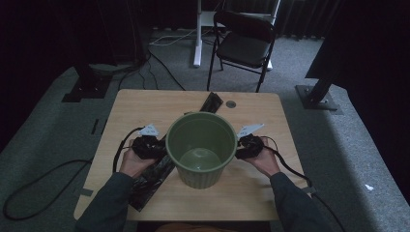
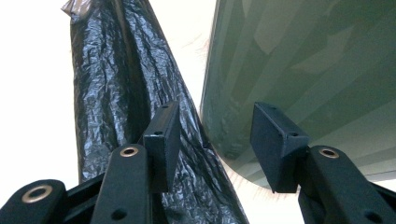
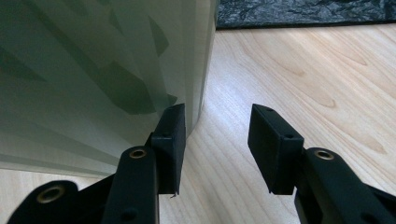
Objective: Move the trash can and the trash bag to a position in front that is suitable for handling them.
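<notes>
Spread fingers of both grippers (image 1: 150, 147) (image 1: 249, 145) flank a ribbed, apparently empty green bin (image 1: 201, 150).

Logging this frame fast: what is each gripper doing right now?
Left gripper: open, holding nothing, jaws beside the green bin and over the black bag.
Right gripper: open, holding nothing, one jaw against the bin.
</notes>
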